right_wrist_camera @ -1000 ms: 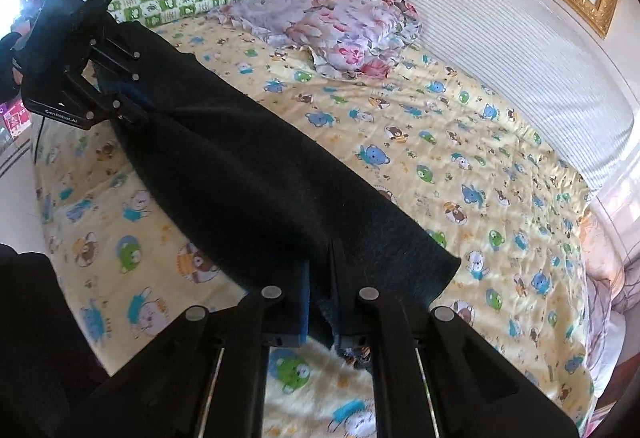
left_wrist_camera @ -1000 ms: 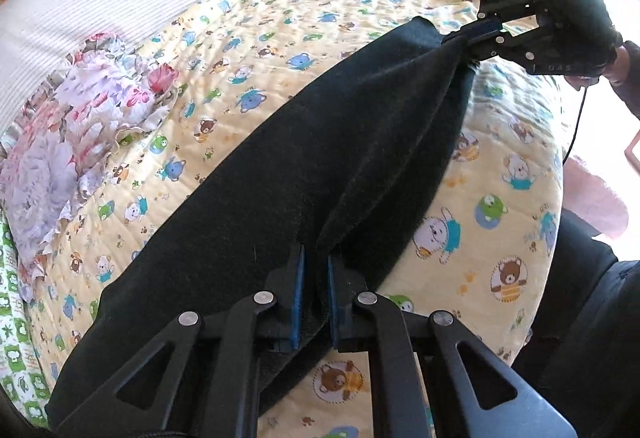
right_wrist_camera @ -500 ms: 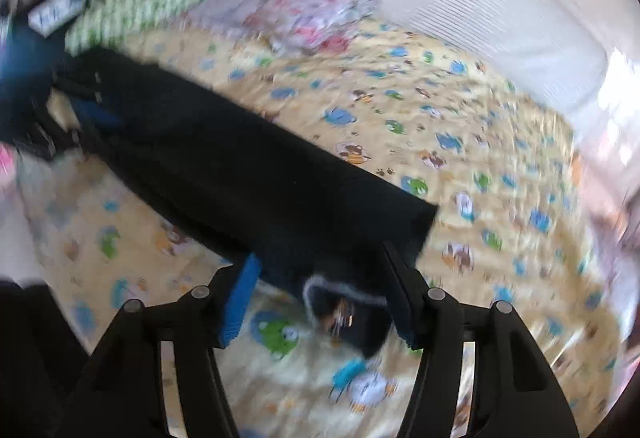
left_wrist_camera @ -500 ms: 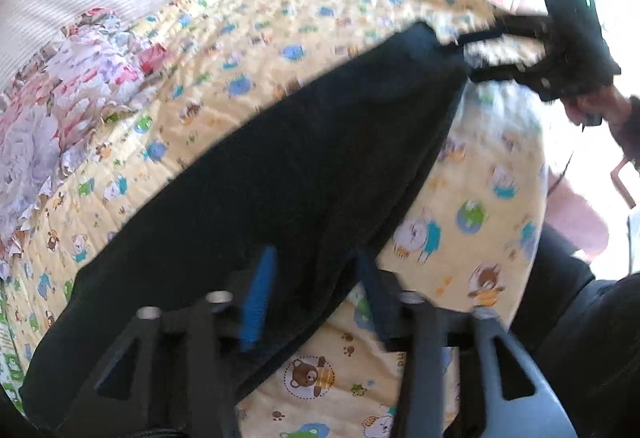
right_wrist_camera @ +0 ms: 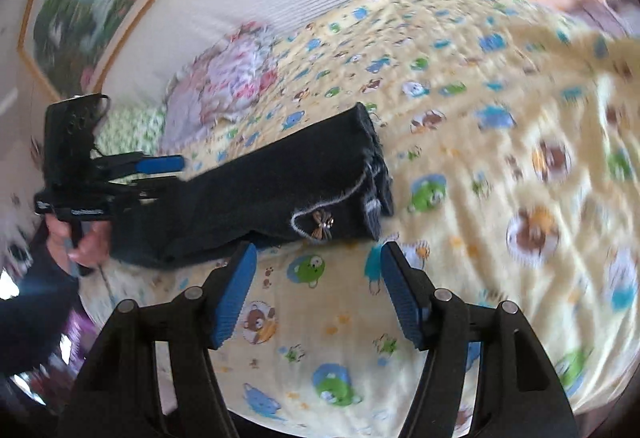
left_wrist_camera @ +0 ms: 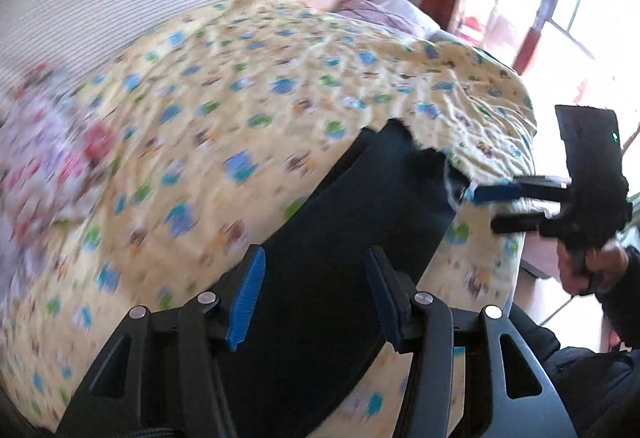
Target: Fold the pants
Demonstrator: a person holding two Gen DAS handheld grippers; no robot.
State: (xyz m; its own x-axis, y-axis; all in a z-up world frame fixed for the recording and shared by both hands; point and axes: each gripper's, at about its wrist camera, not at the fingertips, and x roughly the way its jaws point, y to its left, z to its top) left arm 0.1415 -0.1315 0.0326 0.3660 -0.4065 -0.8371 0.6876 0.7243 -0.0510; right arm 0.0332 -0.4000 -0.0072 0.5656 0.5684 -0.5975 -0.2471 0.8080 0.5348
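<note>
1. Both claws are spread and holding nothing. Left claw (left_wrist_camera: 316, 298) hovers over one end of the pants (left_wrist_camera: 340, 258); right claw (right_wrist_camera: 316, 292) sits just short of the other end, over the bed (right_wrist_camera: 500, 117).
2. The pants lie flat on the bed as a long dark strip, apparently folded lengthwise already. In the right view they run from 9 o'clock to centre, and the end with the bow trim (right_wrist_camera: 322, 224) sits at 12 o'clock from the claw.
3. Probable next step: fold end to end.
4. Doing it well: pinch through every layer at the trim end, near a corner. A top-layer-only grip will peel the strip open.
5. Lift only enough to clear the bed and carry the end along the strip's own axis. The quilt cover is rumpled, so dragging could skew the fold.
6. Both views are motion-blurred, so edge alignment can't be judged. Check edges before pressing the crease.
</note>
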